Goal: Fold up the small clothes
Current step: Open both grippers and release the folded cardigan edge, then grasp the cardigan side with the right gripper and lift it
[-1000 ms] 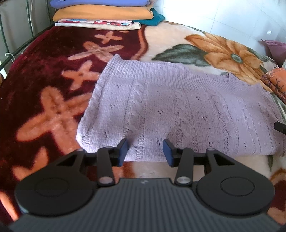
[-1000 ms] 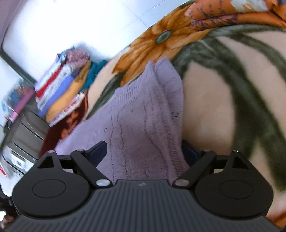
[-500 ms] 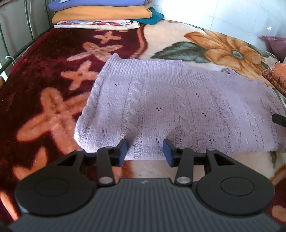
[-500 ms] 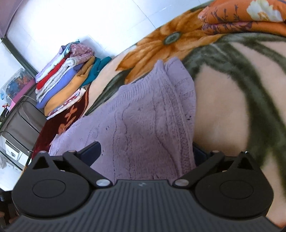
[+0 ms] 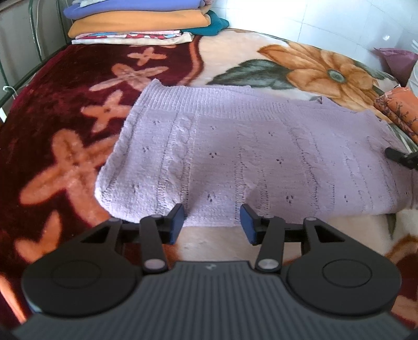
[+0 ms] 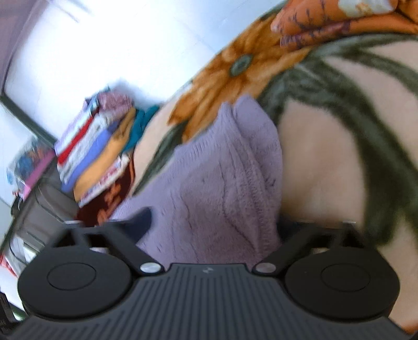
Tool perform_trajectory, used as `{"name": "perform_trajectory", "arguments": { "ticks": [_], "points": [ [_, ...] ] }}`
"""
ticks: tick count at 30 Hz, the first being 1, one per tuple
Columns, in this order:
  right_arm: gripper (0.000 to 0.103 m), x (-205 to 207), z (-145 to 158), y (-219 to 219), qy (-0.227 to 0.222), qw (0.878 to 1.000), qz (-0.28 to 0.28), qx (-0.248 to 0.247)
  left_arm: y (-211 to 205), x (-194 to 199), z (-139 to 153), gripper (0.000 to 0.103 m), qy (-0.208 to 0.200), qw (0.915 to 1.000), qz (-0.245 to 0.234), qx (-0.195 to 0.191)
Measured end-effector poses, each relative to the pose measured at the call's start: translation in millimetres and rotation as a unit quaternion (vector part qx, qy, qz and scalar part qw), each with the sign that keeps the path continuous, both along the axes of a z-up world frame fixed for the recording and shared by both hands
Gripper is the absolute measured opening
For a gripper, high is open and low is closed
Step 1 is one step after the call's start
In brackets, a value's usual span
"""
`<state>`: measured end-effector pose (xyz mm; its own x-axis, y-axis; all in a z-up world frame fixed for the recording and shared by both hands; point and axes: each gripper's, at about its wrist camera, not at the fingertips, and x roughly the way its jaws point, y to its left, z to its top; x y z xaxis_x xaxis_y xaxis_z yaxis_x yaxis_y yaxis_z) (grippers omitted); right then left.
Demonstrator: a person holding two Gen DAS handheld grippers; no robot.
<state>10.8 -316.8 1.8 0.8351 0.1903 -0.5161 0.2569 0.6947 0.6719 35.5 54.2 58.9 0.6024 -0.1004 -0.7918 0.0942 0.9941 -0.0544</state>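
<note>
A lilac cable-knit sweater (image 5: pixel 261 157) lies folded flat on a floral blanket (image 5: pixel 235 52). My left gripper (image 5: pixel 213 223) stands open at the sweater's near hem, which lies between the blue pads (image 5: pixel 177 222) without being pinched. The right gripper's dark finger (image 5: pixel 402 158) shows at the sweater's right end. In the blurred right wrist view, that end of the sweater (image 6: pixel 222 183) fills the space between the jaws of my right gripper (image 6: pixel 214 227). These jaws are closing. The right finger is hidden behind the cloth.
A stack of folded clothes (image 5: pixel 141 23) sits at the blanket's far end and also shows in the right wrist view (image 6: pixel 99 151). An orange patterned cloth (image 5: pixel 399 109) lies beyond the sweater's right end. A metal bed rail (image 5: pixel 26 78) runs along the left.
The right gripper's jaws widened, then drew inward around the sweater's end, and its view rolled a little and blurred. The left gripper and the sweater's near hem stayed put.
</note>
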Motion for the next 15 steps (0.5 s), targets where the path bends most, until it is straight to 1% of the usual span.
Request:
{"name": "perform_trajectory", "arguments": {
  "ticks": [1,3,5,7,8,11,13,15],
  "points": [
    [0.057,0.7,-1.2,-0.5,0.001,1.0,-0.001,0.008,-0.2,-0.7,1.5,0.049,0.0,1.0,-0.001,-0.001],
    [0.055,2.6,-6.4,-1.2,0.008,1.0,0.0,0.011,1.1,-2.2,6.7,0.049,-0.002,1.0,-0.002,-0.008],
    [0.054,2.6,-15.6,-6.4,0.011,0.999,-0.004,0.034,3.1,-3.2,14.1,0.049,-0.006,0.9999,0.0,-0.016],
    [0.055,2.0,-21.9,-13.4,0.008,0.998,-0.005,0.062,3.3,-4.1,22.2,0.049,-0.014,0.9997,0.001,-0.019],
    [0.055,2.9,-23.4,-15.7,0.008,0.998,-0.002,0.068,2.8,-4.6,27.1,0.049,-0.02,0.9996,0.0,-0.019],
    [0.058,6.4,-22.4,-14.2,0.009,0.998,0.01,0.061,0.4,-6.2,37.5,0.049,-0.034,0.9993,-0.002,-0.017],
    [0.065,10.0,-18.7,-10.8,0.01,0.999,0.02,0.048,-1.2,-8.4,42.7,0.049,-0.04,0.999,-0.004,-0.017],
    [0.065,12.8,-14.5,-7.2,0.018,0.999,0.013,0.04,-1.8,-10.2,45.4,0.049,-0.041,0.999,-0.007,-0.016]
  ]
}}
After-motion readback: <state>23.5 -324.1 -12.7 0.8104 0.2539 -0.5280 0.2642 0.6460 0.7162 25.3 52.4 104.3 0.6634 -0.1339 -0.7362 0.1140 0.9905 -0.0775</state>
